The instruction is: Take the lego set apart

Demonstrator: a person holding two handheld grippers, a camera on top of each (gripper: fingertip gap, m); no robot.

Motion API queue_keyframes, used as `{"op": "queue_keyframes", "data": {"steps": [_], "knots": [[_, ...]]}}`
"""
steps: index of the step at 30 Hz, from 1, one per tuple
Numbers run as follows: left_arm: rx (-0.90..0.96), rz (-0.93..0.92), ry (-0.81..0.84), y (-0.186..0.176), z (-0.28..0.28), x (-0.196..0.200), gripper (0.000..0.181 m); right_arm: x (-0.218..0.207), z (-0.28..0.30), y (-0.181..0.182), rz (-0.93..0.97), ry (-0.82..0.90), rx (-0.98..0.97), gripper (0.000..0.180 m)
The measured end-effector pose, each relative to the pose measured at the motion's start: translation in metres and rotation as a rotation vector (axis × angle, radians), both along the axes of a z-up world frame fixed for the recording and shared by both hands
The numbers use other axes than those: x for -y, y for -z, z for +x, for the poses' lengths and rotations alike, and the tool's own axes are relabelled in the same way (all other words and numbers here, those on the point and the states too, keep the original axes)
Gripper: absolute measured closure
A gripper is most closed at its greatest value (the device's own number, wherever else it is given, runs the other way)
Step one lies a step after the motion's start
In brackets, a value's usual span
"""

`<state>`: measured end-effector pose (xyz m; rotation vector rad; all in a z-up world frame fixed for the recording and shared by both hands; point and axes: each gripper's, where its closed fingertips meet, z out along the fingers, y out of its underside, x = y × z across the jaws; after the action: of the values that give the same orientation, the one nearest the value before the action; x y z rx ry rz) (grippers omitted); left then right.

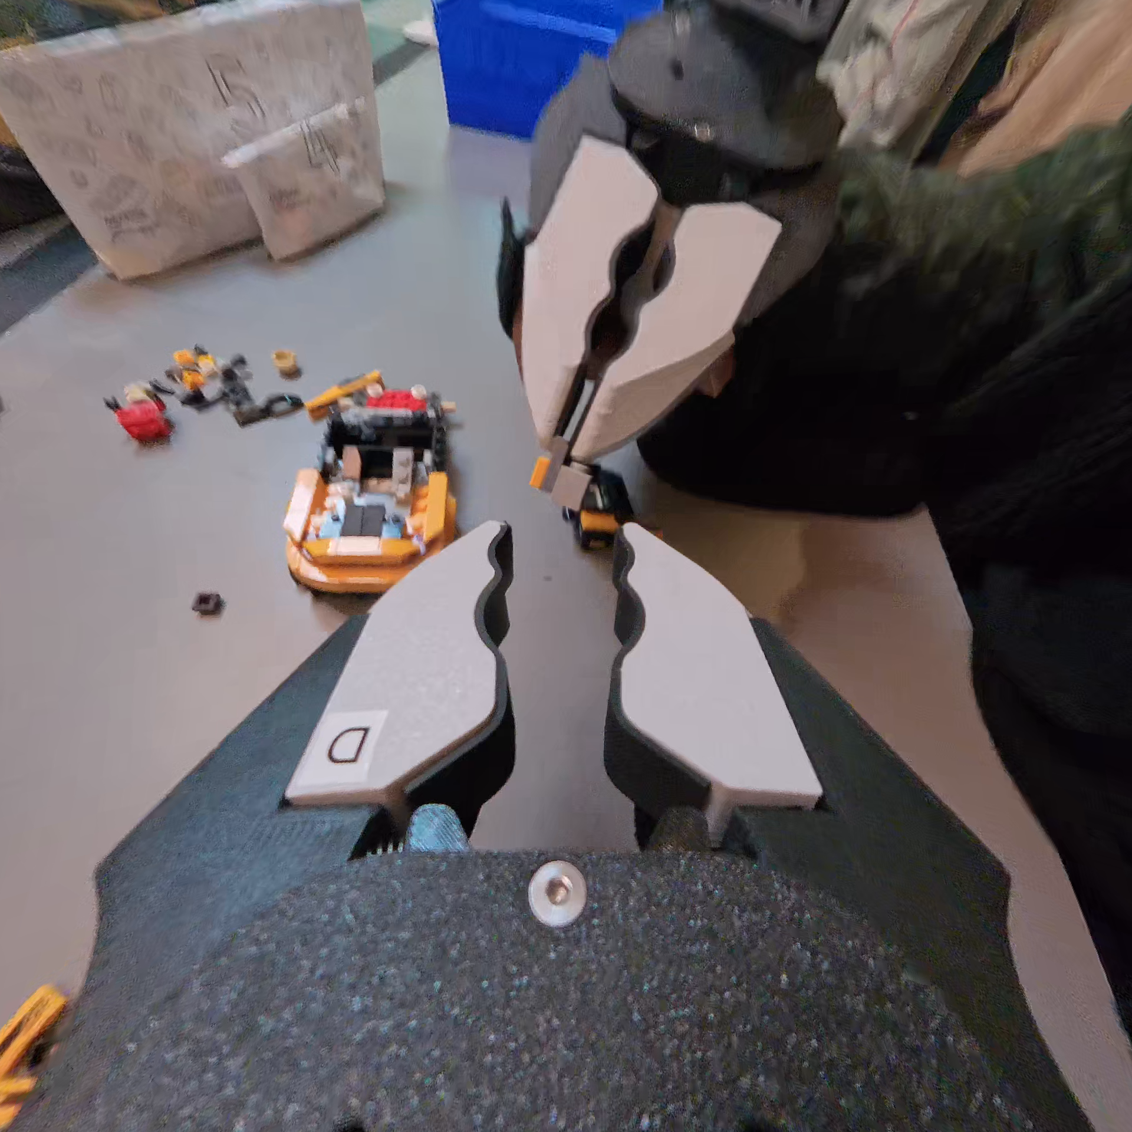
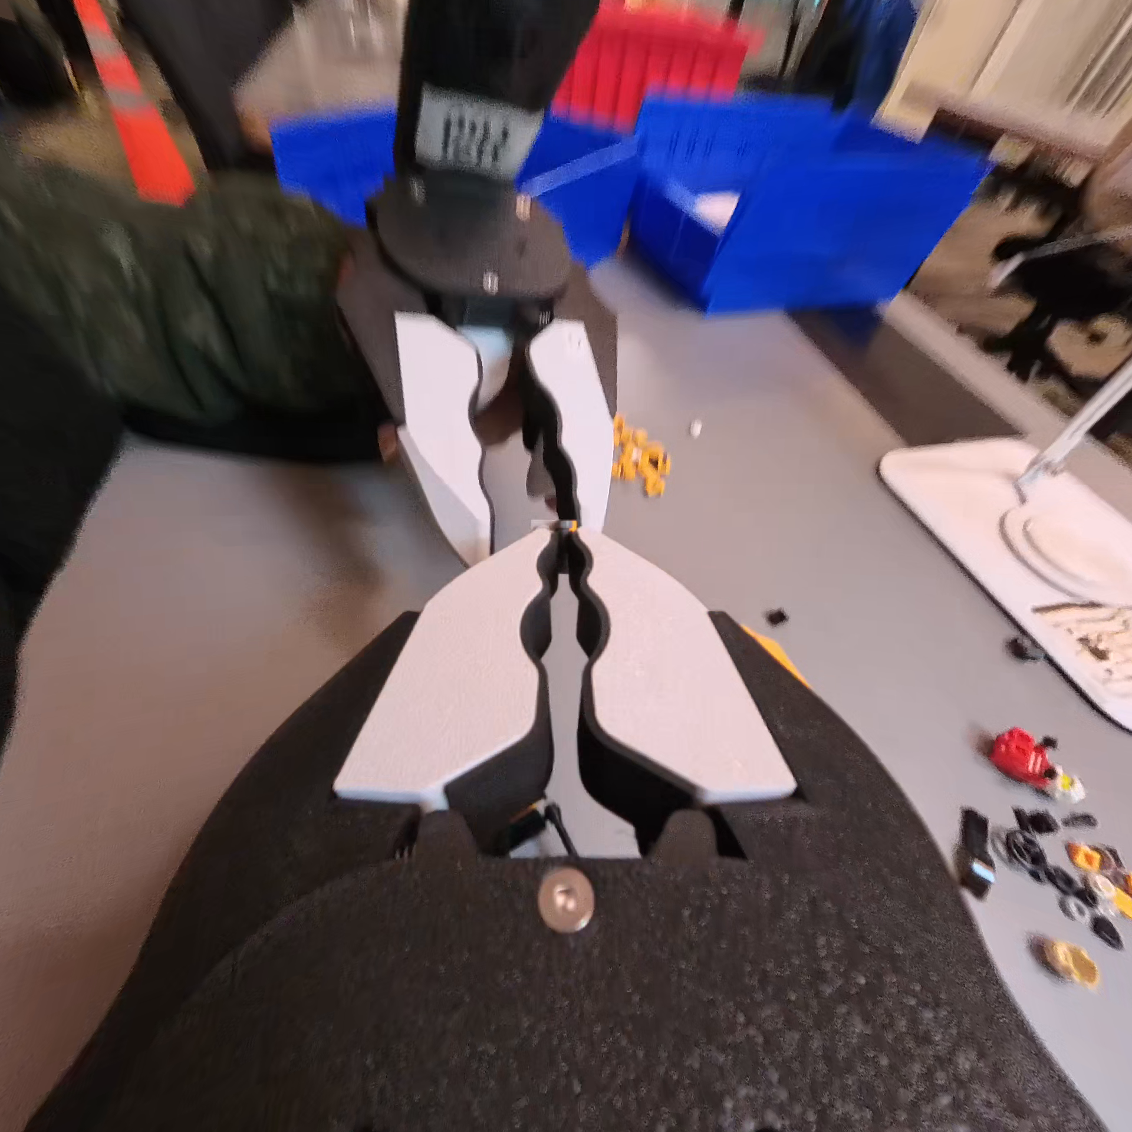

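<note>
In the left wrist view my left gripper (image 1: pixel 563 539) is open and empty, with bare table between its fingers. The partly stripped orange lego car (image 1: pixel 367 508) stands on the grey table (image 1: pixel 153 674) to its left. My right gripper (image 1: pixel 566 453) comes in from above, shut on a small grey and orange lego piece (image 1: pixel 554 475). A small black and orange lego chunk (image 1: pixel 597 517) lies just under it. In the right wrist view my right gripper (image 2: pixel 560 534) is shut, with the small piece (image 2: pixel 563 525) at its tips. The open left gripper (image 2: pixel 527 490) faces it closely.
Loose lego parts (image 1: pixel 208 386) and a red piece (image 1: pixel 144 416) lie beyond the car, and a black bit (image 1: pixel 208 603) lies near it. Paper bags (image 1: pixel 184 135) and a blue bin (image 1: pixel 520 61) stand behind. A white tray (image 2: pixel 980 520), an orange pile (image 2: pixel 640 456) and a person's dark sleeve (image 1: pixel 980 367) are nearby. My two grippers' fingertips are within a few centimetres of each other. Left tips and right tips are each some 15 cm from the black bit (image 1: pixel 208 603). It turns up in the right wrist view (image 2: pixel 775 612) as well.
</note>
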<state>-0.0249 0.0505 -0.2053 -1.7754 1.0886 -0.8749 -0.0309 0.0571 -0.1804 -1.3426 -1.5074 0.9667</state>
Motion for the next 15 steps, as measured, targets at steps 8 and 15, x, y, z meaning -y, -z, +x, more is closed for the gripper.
{"op": "queue_keyframes", "data": {"steps": [8,15], "knots": [[0.121,0.082,-0.092,-0.031,0.007,-0.005,0.171,-0.002,0.002,-0.025,0.049,0.039,-0.202,0.178],[0.145,0.077,-0.145,-0.03,0.01,-0.011,0.169,-0.005,0.005,-0.023,0.217,0.085,-0.202,0.178]]}}
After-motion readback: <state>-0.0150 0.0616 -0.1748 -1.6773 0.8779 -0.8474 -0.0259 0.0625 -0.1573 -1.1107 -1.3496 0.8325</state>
